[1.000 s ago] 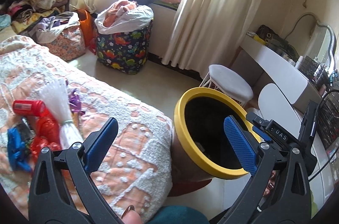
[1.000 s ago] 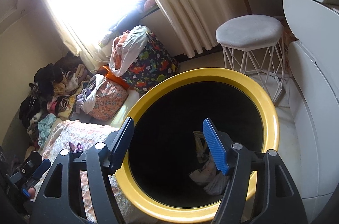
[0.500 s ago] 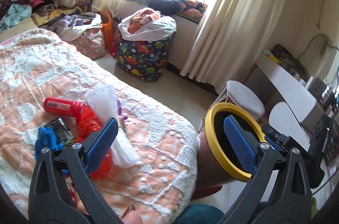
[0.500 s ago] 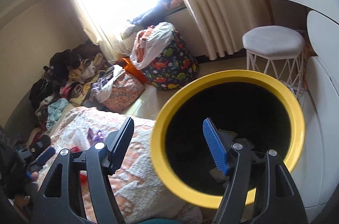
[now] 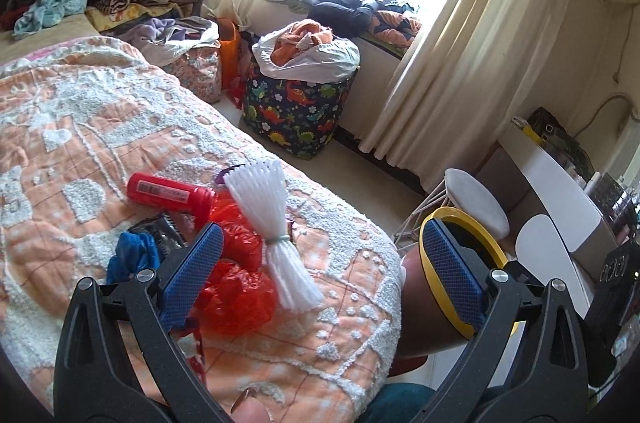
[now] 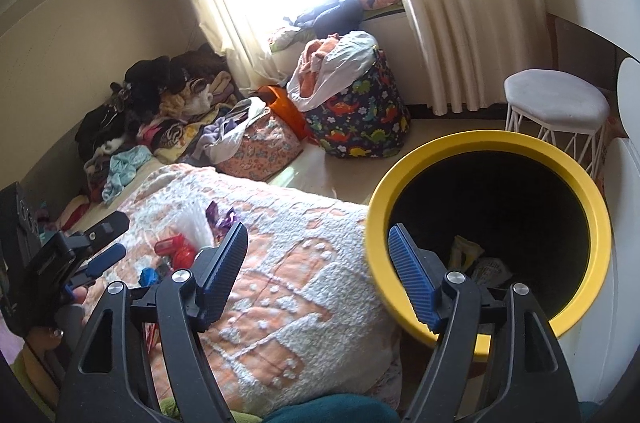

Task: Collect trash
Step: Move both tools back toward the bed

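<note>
At the lower centre of the left wrist view, the left gripper (image 5: 320, 271) stands wide apart and empty above the trash on the bedspread (image 5: 100, 127): a red bottle (image 5: 170, 193), crumpled red plastic (image 5: 236, 279), a white foam bundle (image 5: 272, 223) and a blue wrapper (image 5: 132, 255). At lower right sits the yellow-rimmed bin (image 6: 492, 223). The right gripper (image 6: 316, 275) has just been opening, nothing between its jaws.

Both tongs look alike — the left tongs (image 5: 320, 263) and right tongs (image 6: 316, 271) have black skeletal arms with triangular cut-outs, silver screws, and blue ribbed pads (image 6: 412, 287). Teal clothing (image 6: 332, 411) shows below.
</note>
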{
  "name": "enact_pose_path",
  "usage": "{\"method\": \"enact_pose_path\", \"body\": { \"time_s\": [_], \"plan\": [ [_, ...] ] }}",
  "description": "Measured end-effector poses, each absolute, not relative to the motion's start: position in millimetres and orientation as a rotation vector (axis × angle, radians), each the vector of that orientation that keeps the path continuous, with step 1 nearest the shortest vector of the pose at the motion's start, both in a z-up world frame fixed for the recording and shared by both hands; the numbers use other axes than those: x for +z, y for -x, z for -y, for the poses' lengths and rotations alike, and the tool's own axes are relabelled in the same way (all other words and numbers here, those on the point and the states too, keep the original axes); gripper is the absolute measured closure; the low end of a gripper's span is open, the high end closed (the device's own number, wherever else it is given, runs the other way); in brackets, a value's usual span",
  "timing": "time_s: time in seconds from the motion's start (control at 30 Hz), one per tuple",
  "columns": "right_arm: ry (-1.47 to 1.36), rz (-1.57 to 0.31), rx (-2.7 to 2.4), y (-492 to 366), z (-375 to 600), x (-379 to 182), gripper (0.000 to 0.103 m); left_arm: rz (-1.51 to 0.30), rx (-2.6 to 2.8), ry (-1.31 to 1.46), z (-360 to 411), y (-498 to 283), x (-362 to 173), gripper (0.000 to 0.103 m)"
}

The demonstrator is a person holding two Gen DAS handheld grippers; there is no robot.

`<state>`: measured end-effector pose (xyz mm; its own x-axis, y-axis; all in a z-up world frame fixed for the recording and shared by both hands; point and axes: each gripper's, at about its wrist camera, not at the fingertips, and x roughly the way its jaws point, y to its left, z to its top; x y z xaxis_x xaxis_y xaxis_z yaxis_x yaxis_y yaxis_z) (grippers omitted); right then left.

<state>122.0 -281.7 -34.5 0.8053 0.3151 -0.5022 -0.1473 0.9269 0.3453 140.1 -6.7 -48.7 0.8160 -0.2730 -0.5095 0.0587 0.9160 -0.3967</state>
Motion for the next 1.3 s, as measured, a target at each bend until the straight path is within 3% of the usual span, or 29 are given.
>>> {"method": "enact_pose_path", "body": {
  "time_s": [1.3],
  "plan": [
    [-0.094, -0.752, 0.419, -150.1, 149.6, -52.4, 0.032, -0.639, -0.113, 0.425, -89.7, -105.8, -78.6, 0.011]
  ]
}}
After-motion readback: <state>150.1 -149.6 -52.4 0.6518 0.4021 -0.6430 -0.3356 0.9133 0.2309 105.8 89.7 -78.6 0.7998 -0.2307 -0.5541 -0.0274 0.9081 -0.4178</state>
